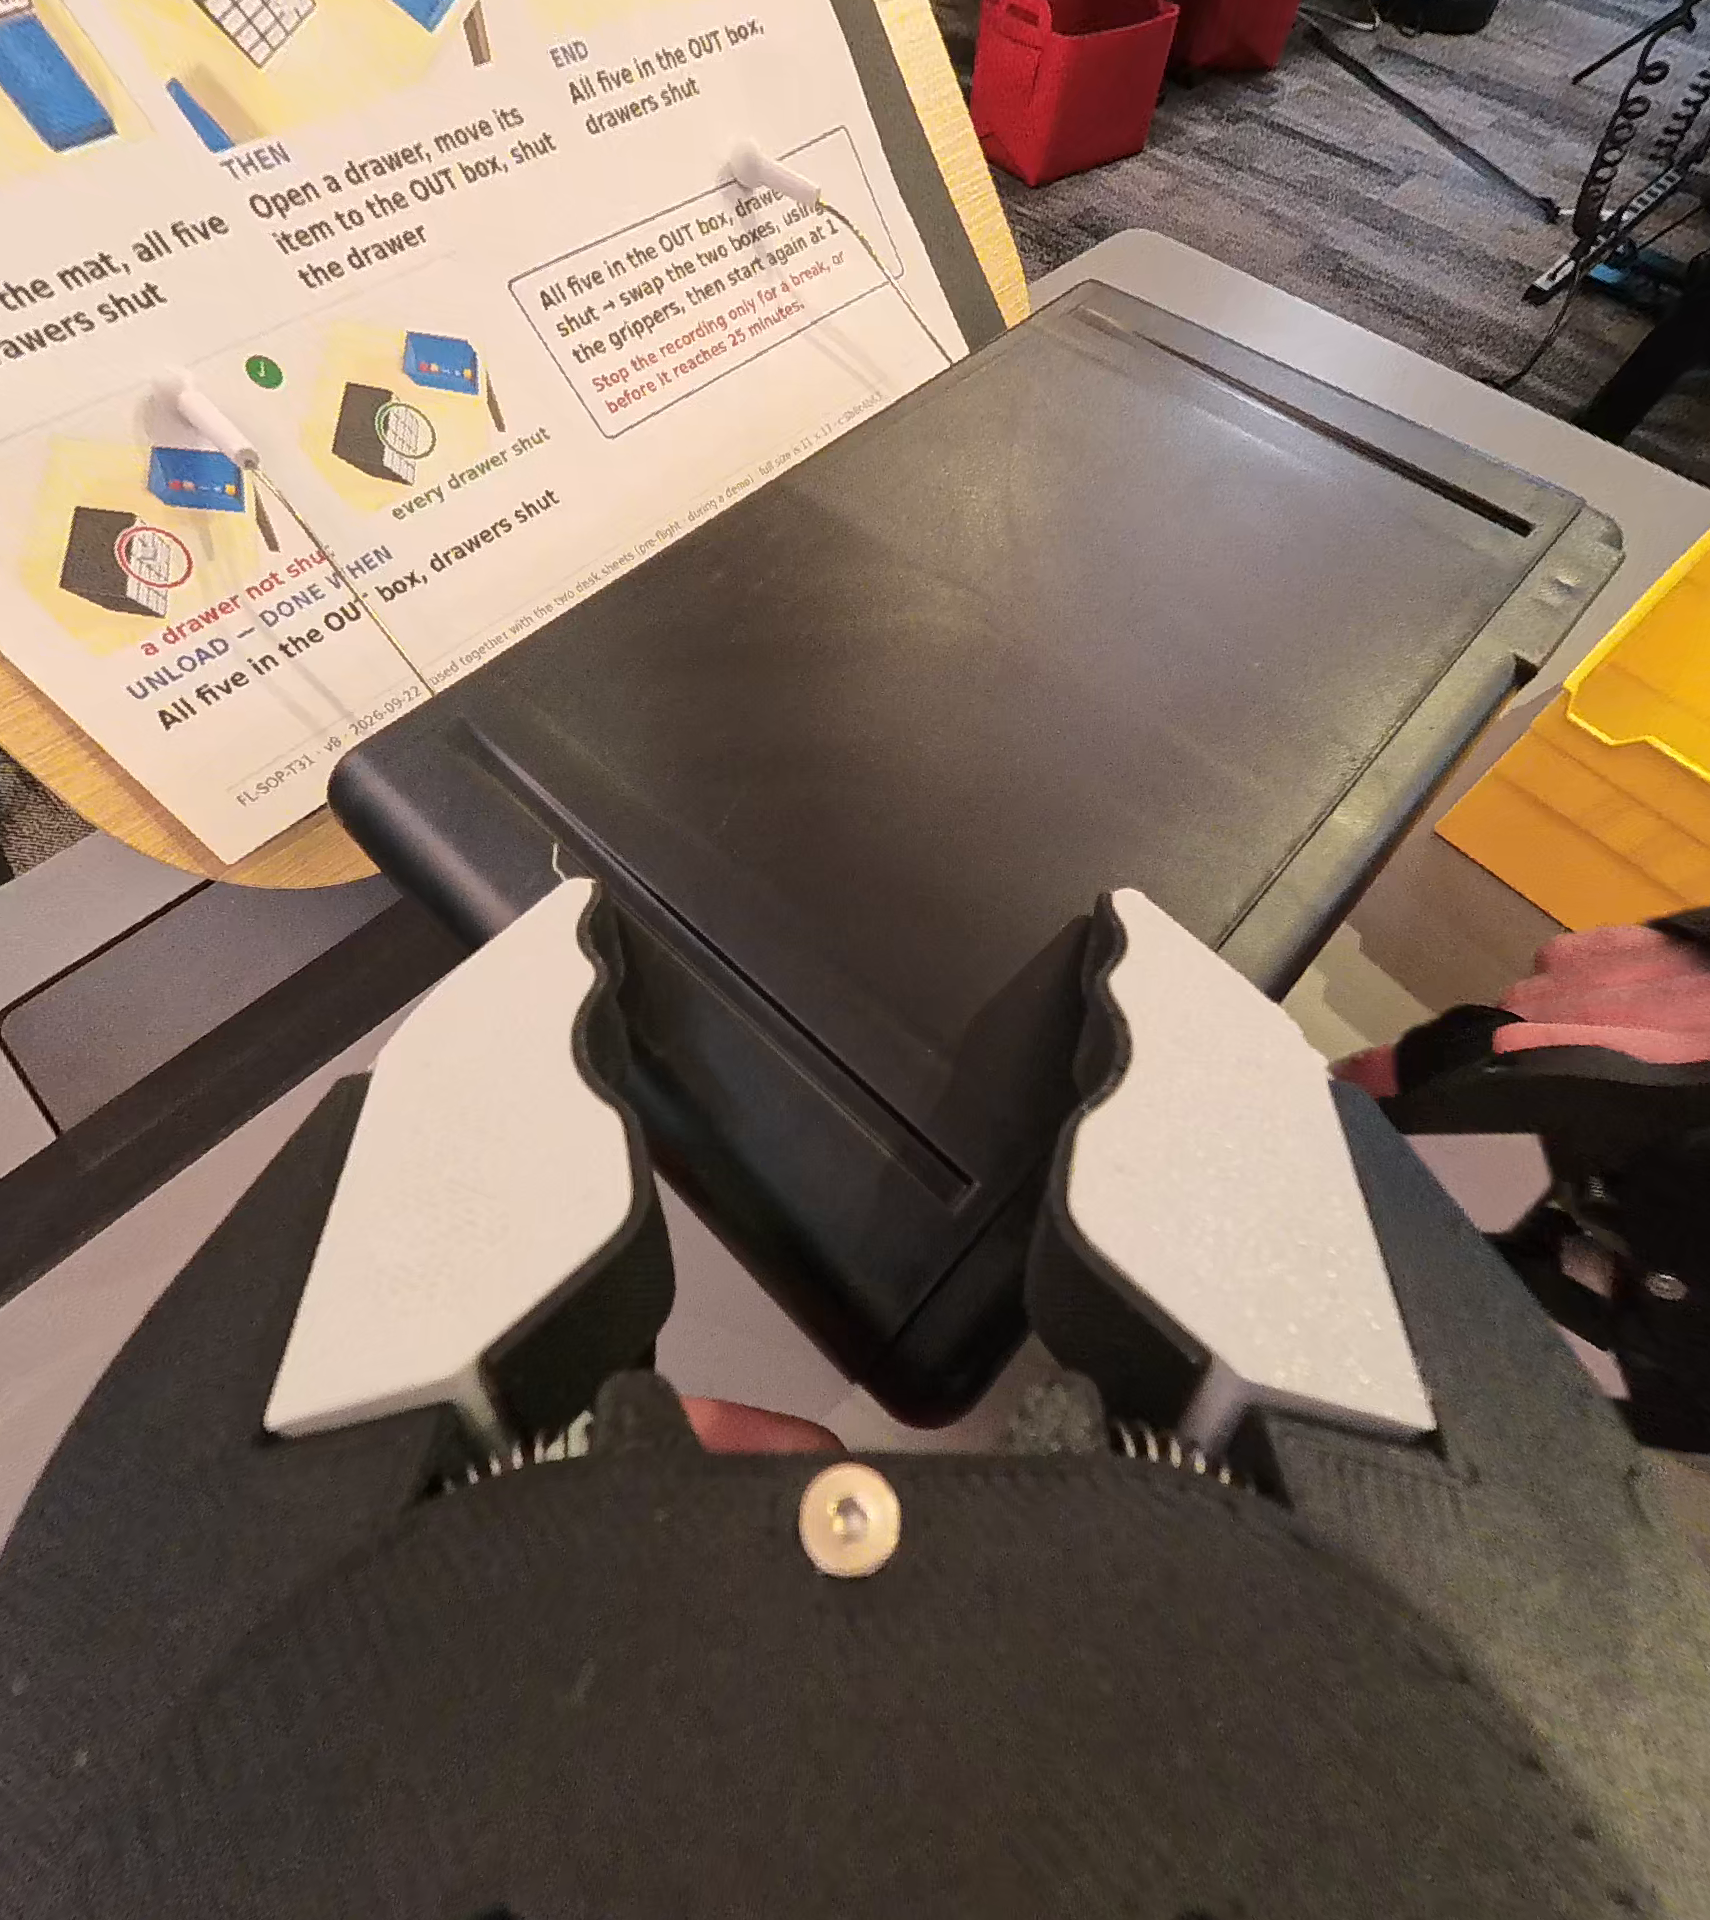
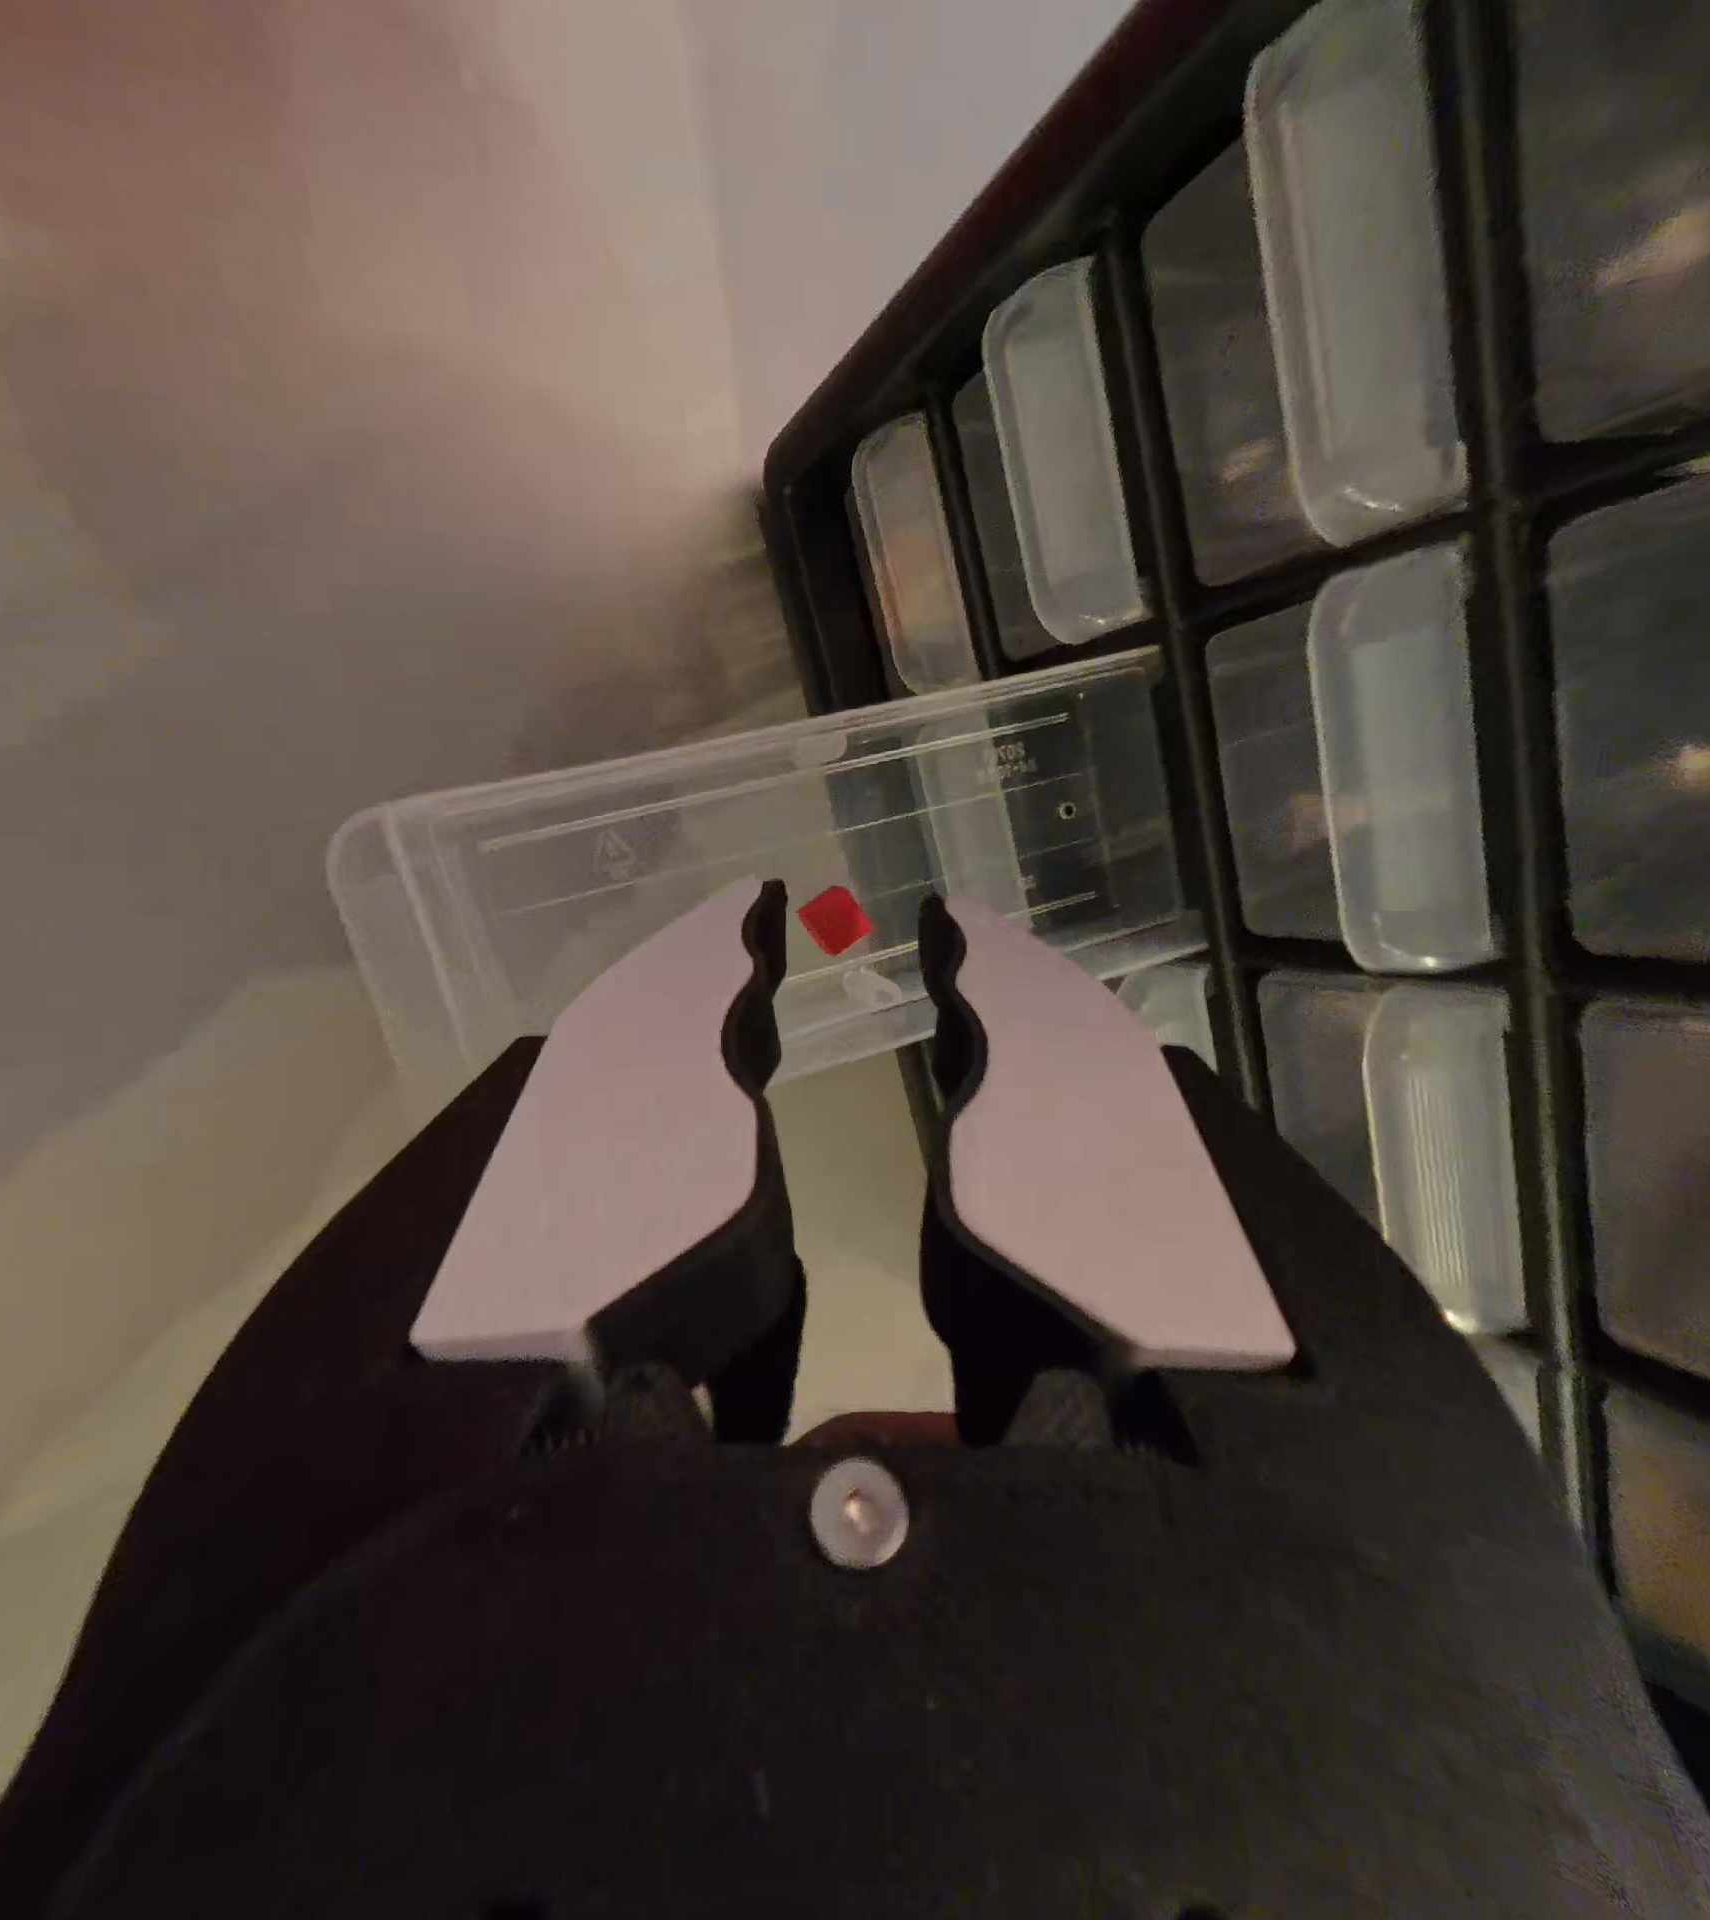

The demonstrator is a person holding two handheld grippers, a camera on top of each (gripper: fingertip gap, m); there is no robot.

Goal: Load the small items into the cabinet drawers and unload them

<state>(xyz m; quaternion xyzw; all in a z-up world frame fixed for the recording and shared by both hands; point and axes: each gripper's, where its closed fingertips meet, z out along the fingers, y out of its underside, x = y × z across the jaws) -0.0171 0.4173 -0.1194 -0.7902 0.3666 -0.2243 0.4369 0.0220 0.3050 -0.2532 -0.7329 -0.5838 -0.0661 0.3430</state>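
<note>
In the left wrist view, the black cabinet [image 1: 1038, 644] is seen from above. My left gripper [image 1: 849, 912] is open wide, with its jaws to either side of the cabinet's near top corner. In the right wrist view, the cabinet front [image 2: 1495, 644] shows a grid of clear drawers. One clear drawer [image 2: 726, 883] is pulled out to the left. A small red cube [image 2: 835, 920] lies inside it. My right gripper [image 2: 853, 912] is open just in front of that drawer, and the cube shows between its tips without touching them. The right gripper and a gloved hand also show in the left wrist view [image 1: 1661, 1195].
A wooden board with a printed instruction sheet [image 1: 363, 343] stands behind the cabinet on the left. A yellow bin [image 1: 1682, 727] sits to the cabinet's right on the grey table [image 1: 155, 987]. Red bins [image 1: 1069, 83] and stands are on the floor beyond.
</note>
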